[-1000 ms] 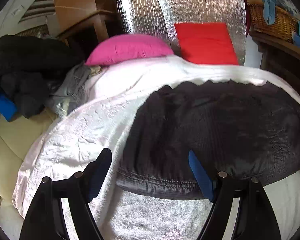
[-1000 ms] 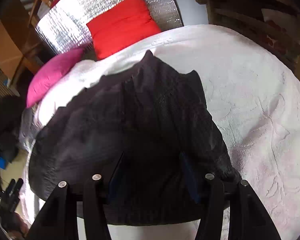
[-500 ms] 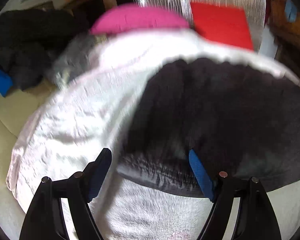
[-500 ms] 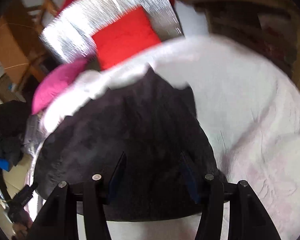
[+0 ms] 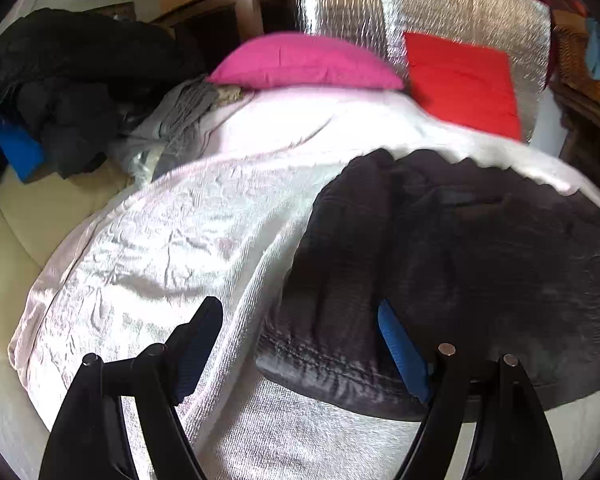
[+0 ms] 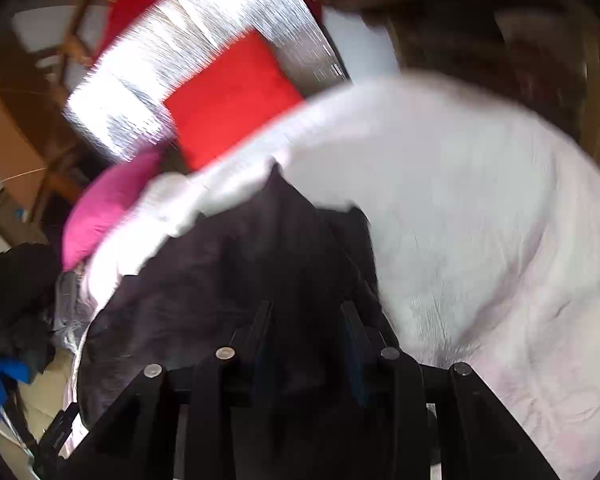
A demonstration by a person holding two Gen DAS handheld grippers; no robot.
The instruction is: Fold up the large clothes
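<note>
The left gripper (image 5: pixel 300 344) tilts downward over the dark garment (image 5: pixel 480 264), jaws spread wide across its hemmed corner without pressing it. The right gripper (image 6: pixel 306 320) slants down over the same garment, jaws closing with cloth between them.

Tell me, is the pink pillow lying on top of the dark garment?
No. The pink pillow lies at the bed's far end, apart from the dark garment.
</note>
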